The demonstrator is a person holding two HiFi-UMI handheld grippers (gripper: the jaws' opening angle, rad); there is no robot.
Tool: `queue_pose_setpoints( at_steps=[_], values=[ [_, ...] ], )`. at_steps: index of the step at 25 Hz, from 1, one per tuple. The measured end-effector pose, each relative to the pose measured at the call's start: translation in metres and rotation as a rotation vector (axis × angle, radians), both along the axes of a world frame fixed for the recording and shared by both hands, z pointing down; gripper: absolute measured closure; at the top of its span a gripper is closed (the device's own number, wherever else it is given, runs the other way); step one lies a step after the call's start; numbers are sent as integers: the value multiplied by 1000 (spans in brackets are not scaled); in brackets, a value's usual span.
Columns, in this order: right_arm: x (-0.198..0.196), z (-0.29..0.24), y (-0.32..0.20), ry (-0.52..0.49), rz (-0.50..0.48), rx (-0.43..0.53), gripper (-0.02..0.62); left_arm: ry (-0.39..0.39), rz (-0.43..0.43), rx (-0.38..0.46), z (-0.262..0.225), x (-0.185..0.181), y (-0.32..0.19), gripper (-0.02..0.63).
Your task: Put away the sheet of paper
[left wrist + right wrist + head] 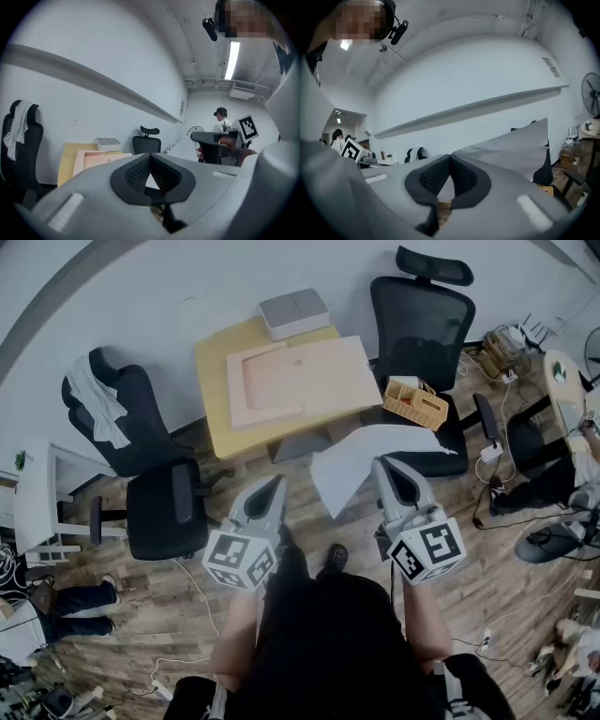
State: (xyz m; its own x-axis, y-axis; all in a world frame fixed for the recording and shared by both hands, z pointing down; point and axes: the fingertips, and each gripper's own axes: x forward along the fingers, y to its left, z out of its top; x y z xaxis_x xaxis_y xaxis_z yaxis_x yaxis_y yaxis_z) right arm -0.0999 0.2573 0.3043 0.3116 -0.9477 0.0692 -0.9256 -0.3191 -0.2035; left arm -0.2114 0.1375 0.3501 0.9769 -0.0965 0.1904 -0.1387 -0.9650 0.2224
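The right claw [382, 465] is squeezed shut on one edge of the sheet of paper [356, 465]. It holds the white sheet up in the air, above the wood floor [281, 615]. In the right gripper view the paper [515, 150] spreads out to the right from the closed tips. The left claw [278, 482] is shut too, with its tips pressed together on nothing, and it sits just left of the paper. In front stands a yellow table [217, 418] with a pink board [300, 381] and a gray box [293, 313] on top. A black chair [422, 320] to the right has a basket [415, 401] on its seat. Another black chair [155, 502] on the left has a white cloth [94, 399] over its back.
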Motion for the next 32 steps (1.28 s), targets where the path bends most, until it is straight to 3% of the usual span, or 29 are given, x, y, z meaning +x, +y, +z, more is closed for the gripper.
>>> queue_pose_setpoints(
  at_steps=[10, 16, 32],
  values=[
    [8, -7, 8, 2, -7, 20, 594, -9, -19, 12, -4, 3, 5, 597],
    [15, -14, 17, -18, -10, 80, 594, -13, -35, 18, -3, 3, 10, 597],
    [32, 1, 43, -58, 19, 49, 594, -34, -13, 8, 6, 19, 32, 597]
  ],
)
